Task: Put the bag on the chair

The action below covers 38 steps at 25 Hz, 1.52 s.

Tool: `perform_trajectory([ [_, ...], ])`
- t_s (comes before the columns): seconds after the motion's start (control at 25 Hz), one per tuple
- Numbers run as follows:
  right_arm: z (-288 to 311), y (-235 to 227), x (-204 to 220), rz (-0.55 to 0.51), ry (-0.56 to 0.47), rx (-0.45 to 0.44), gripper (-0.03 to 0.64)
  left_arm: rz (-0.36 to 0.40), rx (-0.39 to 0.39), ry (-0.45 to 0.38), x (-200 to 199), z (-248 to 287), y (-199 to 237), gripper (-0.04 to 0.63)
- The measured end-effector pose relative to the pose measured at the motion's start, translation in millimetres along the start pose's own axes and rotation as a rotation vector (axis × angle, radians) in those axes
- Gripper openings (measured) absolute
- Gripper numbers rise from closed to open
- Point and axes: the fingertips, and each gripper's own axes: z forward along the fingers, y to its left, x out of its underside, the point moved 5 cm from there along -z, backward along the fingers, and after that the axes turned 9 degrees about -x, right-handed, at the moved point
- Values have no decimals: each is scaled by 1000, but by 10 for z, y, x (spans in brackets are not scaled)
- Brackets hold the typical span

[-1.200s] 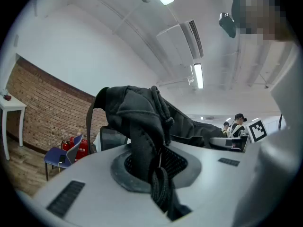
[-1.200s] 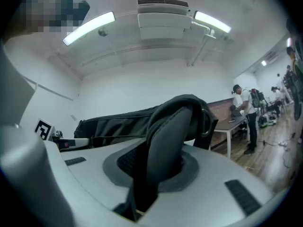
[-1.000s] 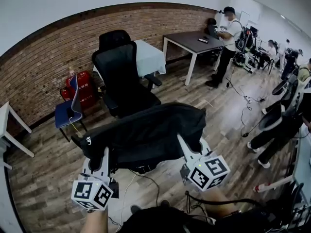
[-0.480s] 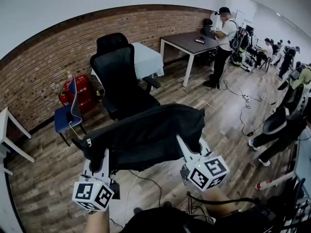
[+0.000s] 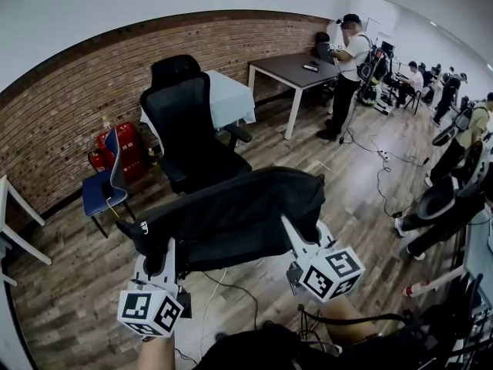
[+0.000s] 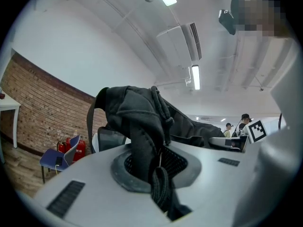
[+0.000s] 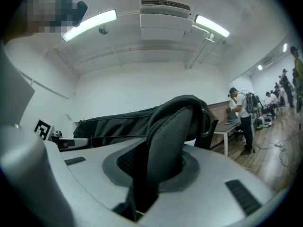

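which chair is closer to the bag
The black office chair, directly beyond the held bag; the small blue chair stands off to the left by the brick wall.

Left tool [image 5: 156, 251] and right tool [image 5: 291, 233] both point level, side by side, each clamped on the black bag [image 5: 231, 214].

Entry 1: bag [image 5: 231, 218] is hiding the base of the office chair [image 5: 185, 122] at its 11 o'clock.
Entry 2: white table [image 5: 5, 199], 9 o'clock, is running off the picture's edge.
Entry 3: small object [image 5: 310, 67] on dark desk [image 5: 289, 74], 1 o'clock, is showing too small to identify.
Entry 4: people [image 5: 443, 91], 2 o'clock, are showing no detail.
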Motion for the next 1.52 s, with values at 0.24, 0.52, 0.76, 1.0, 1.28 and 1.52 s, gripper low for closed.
perform_trajectory([
  [0.24,18,140,14,-17,1,41,83,8,49,-6,-11,-16,124,49],
  [0.52,128,64,34,-18,-12,44,83,6,49,-17,23,135,179,49],
  [0.76,373,-329,16,0,-19,7,83,15,18,-19,60,514,92,49],
  [1.0,631,-789,-43,2,-14,-38,83,33,-12,-24,121,942,-39,49],
  [1.28,968,-1352,-114,22,-17,-85,83,46,-38,-20,186,1505,-172,49],
  [1.52,1152,-1836,-214,30,-16,-101,83,57,-59,-5,266,1992,-357,49],
])
